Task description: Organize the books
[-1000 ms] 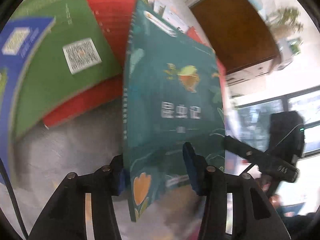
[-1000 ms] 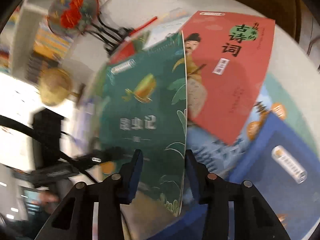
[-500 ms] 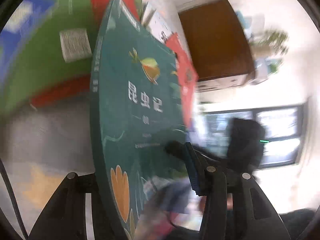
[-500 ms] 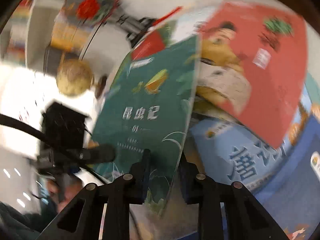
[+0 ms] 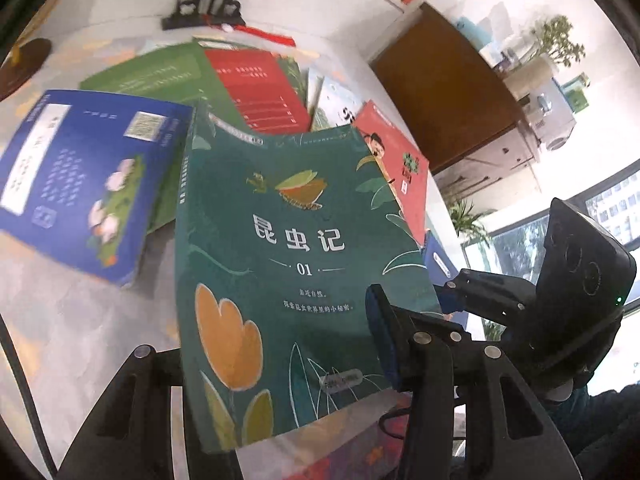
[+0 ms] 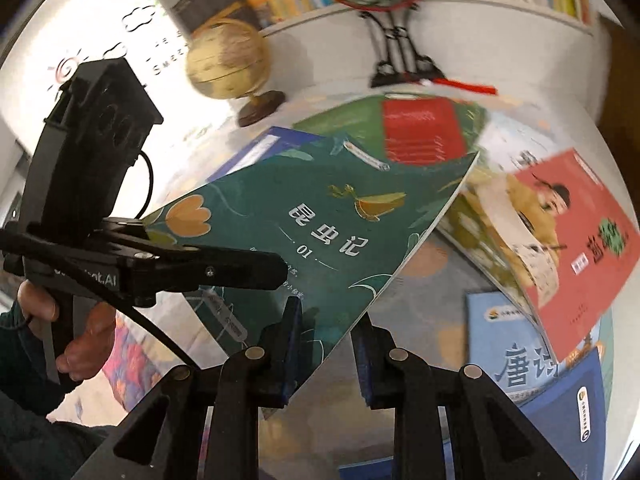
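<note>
The green book (image 5: pixel 296 264) is clamped by both the left gripper (image 5: pixel 280 356) and the right gripper (image 6: pixel 326 344), spine at nine o'clock in the left wrist view.

Dark-green book (image 5: pixel 304 248) w/ orange tulip, white title. Others: royal-blue cover (image 5: pixel 80 176), plain green back (image 5: pixel 160 76), red w/ white text (image 5: pixel 260 88). Globe (image 6: pixel 226 60) tan.

A pale, mottled table (image 5: pixel 72 320) is carrying scattered books: a blue book (image 5: pixel 92 176), a green book (image 5: pixel 160 76), a red book (image 5: pixel 256 88) and a red illustrated book (image 6: pixel 572 240). A globe (image 6: pixel 228 64) and a black stand (image 6: pixel 400 64) are standing at its far edge.
</note>
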